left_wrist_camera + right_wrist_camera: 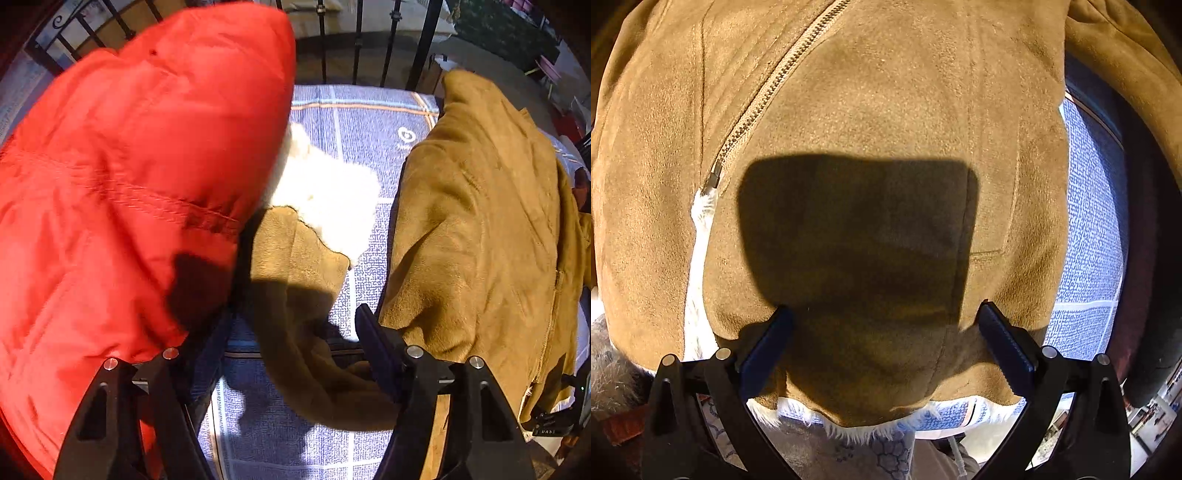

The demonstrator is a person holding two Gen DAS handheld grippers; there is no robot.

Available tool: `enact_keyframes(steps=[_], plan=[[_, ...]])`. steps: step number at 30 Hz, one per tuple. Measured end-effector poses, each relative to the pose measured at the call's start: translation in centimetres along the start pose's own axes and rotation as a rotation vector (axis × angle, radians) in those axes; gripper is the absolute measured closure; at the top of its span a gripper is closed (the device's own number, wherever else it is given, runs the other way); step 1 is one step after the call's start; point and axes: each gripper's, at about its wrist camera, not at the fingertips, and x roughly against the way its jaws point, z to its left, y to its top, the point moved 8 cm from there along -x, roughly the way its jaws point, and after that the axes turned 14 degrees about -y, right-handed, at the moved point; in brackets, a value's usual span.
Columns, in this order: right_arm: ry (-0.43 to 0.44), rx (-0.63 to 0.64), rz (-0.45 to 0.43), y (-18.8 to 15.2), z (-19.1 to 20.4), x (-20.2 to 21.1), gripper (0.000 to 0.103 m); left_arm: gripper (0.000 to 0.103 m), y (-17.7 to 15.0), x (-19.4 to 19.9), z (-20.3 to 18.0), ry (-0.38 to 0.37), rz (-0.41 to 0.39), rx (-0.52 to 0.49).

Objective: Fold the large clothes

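The tan suede coat [476,229] lies across the blue checked blanket [354,122], right of a red jacket [122,177]. I'd pin the hem: right gripper [886,347] gapes astride it, unclamped. Left gripper [291,354] is released, empty; grab the near sleeve [295,295].

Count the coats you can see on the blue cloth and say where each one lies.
2. A red puffer coat fills the left of the left wrist view; a tan suede coat with white fleece lining lies to its right. More could be hidden beneath them.
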Motion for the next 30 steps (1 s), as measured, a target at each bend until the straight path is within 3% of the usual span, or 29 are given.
enact_keyframes(steps=[4, 6, 7, 8, 9, 11, 13, 16, 18, 21, 25, 28, 30], plan=[[0.005, -0.041, -0.005, -0.4, -0.2, -0.2, 0.005, 0.042, -0.3, -4.5, -0.3, 0.090, 0.079, -0.032], [0.008, -0.061, -0.010, -0.7, -0.4, -0.2, 0.005, 0.062, -0.5, -5.6, -0.2, 0.163, 0.098, -0.073], [0.011, -0.067, -0.015, -0.9, -0.5, -0.2, 0.005, 0.078, -0.2, -5.4, -0.4, 0.180, 0.090, -0.090], [0.012, -0.071, -0.019, -1.0, -0.6, -0.2, 0.005, 0.091, 0.3, -4.6, -1.2, 0.134, 0.069, -0.092], [0.014, -0.074, -0.024, -1.2, -0.6, -0.3, 0.005, 0.091, 0.9, -3.3, -2.0, 0.083, 0.040, -0.087], [0.017, -0.078, -0.031, -1.4, -0.8, -0.3, 0.005, 0.092, 2.7, 1.2, -3.9, 0.078, -0.094, -0.134], [0.017, -0.078, -0.031, -1.6, -0.9, -0.4, 0.005, 0.092, 4.9, 8.2, -6.3, 0.090, -0.291, -0.207], [0.016, -0.072, -0.011, -1.4, -0.7, -0.6, 0.005, 0.092, 7.1, 19.4, -7.8, 0.031, -0.564, -0.191], [0.019, -0.066, 0.010, -0.9, -0.7, -0.9, 0.005, 0.092, 7.8, 24.3, -7.0, 0.024, -0.678, -0.146], [0.021, -0.060, 0.034, -0.6, -0.8, -1.1, 0.005, 0.092, 7.3, 27.3, -4.3, -0.020, -0.753, -0.040], [0.023, -0.055, 0.037, -0.3, -1.0, -1.3, 0.005, 0.092, 4.3, 25.3, 0.5, 0.027, -0.733, 0.111], [0.023, -0.053, 0.033, -0.2, -1.2, -1.5, 0.005, 0.089, -0.6, 21.0, 5.9, 0.045, -0.698, 0.337], [0.022, -0.052, 0.036, 0.1, -1.0, -1.7, 0.005, 0.078, -4.3, 17.8, 9.0, 0.084, -0.660, 0.501]])
